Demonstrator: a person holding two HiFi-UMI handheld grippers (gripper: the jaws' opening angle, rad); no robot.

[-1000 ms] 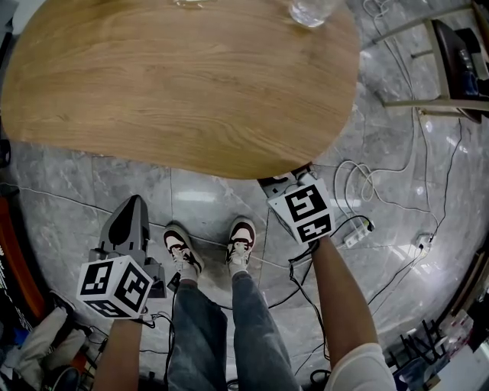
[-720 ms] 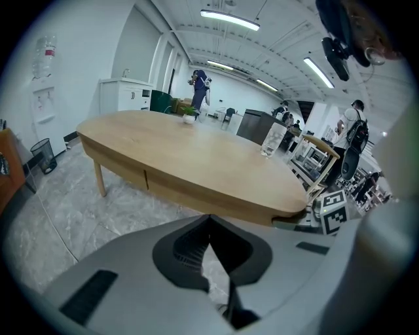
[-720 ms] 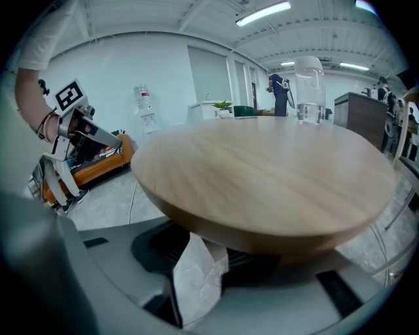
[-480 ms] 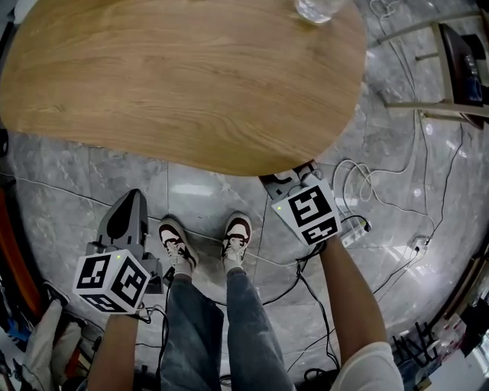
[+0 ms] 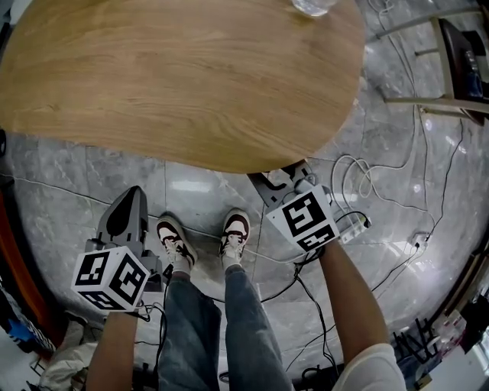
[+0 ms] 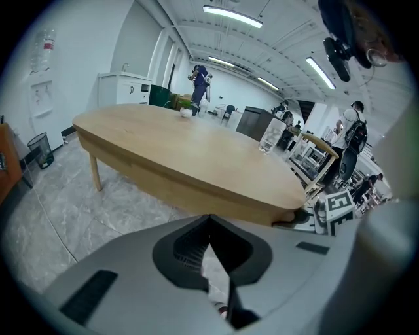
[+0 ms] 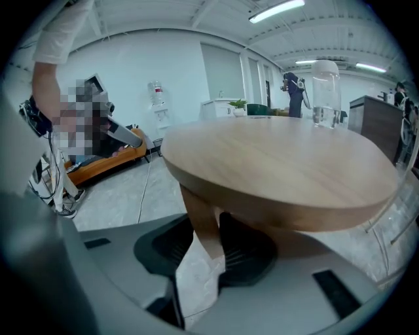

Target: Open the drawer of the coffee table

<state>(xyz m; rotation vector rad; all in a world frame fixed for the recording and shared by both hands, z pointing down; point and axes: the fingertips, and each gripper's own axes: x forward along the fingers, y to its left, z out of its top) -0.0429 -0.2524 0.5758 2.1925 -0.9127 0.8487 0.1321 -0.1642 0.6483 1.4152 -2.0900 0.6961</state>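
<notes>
The oval wooden coffee table (image 5: 191,76) fills the top of the head view. My right gripper (image 5: 281,178) reaches under its near right rim. In the right gripper view a short wooden tab (image 7: 201,226) hangs below the table's rim (image 7: 281,216), between the two dark pads (image 7: 245,252). The jaws are closing round it, and a thin gap still shows on the left side. My left gripper (image 5: 128,202) hangs low at the left, away from the table (image 6: 196,150), with its jaws shut and nothing in them (image 6: 209,219). No drawer front is visible.
A glass (image 5: 312,6) stands on the table's far right end (image 7: 325,91). The person's two shoes (image 5: 202,238) stand between the grippers. A power strip (image 5: 353,226) and loose cables lie on the marble floor at right. A chair frame (image 5: 447,69) stands far right.
The right gripper has rolled a little and edged left under the table rim, its jaws narrowing. The left gripper has stayed where it was.
</notes>
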